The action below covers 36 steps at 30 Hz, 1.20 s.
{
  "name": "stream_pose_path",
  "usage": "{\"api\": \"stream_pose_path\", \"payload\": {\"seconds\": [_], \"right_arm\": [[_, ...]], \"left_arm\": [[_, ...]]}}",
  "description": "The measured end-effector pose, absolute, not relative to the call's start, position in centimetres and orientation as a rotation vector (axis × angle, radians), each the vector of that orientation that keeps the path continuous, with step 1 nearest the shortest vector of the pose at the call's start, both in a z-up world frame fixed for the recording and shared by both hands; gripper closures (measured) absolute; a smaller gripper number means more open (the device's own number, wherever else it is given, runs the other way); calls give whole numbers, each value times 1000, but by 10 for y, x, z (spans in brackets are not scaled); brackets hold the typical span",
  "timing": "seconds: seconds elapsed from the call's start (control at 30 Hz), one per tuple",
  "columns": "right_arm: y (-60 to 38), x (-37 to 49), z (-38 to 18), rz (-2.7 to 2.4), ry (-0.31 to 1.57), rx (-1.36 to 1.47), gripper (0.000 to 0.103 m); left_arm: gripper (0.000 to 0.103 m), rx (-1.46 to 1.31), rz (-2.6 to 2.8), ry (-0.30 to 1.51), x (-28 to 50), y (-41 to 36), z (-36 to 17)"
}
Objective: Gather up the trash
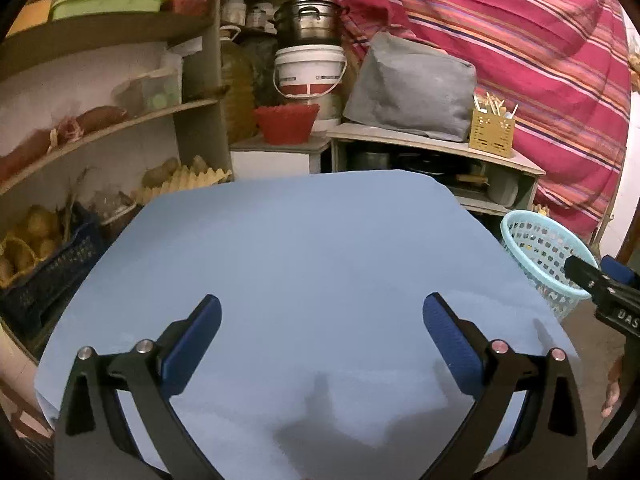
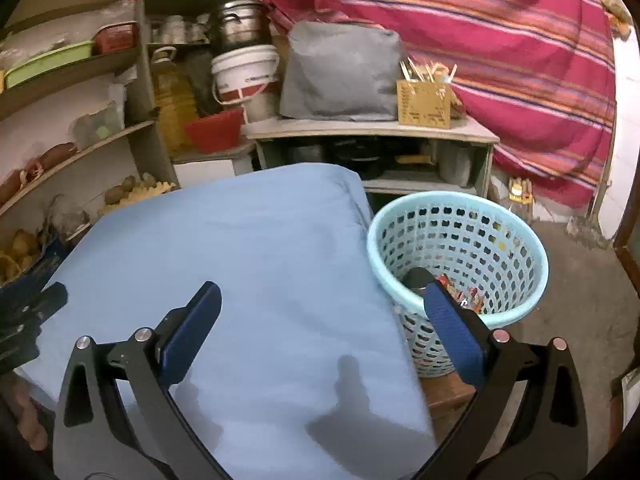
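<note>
I hold the left gripper (image 1: 322,320) and right gripper (image 2: 322,308) spread wide and empty over the bare blue table (image 2: 240,248), since the trash (image 2: 460,292) already lies in the basket (image 2: 520,240) just beside the table's right edge.

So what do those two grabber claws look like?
The left gripper and right gripper look the same: glossy black curved plastic arms ending in ridged blue rubber pads, joined by round silver bolts. From the left camera, white letters "DAS" show on the right gripper's black side. No cables or sleeves are visible.
</note>
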State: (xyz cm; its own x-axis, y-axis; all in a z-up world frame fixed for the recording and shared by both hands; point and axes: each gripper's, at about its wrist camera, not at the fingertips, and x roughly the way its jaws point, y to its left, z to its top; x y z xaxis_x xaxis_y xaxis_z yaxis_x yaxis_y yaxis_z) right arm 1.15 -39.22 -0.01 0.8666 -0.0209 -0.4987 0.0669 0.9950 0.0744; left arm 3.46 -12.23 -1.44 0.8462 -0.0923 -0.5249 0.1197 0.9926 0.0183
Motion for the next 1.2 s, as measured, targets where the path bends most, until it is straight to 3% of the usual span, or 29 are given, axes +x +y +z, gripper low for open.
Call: {"api": "stream_pose_path", "payload": {"seconds": [1.2], "right_arm": [[-334, -27, -10, -39, 432, -32, 4]], "left_arm": [[4, 20, -67, 480, 5, -81, -31]]}}
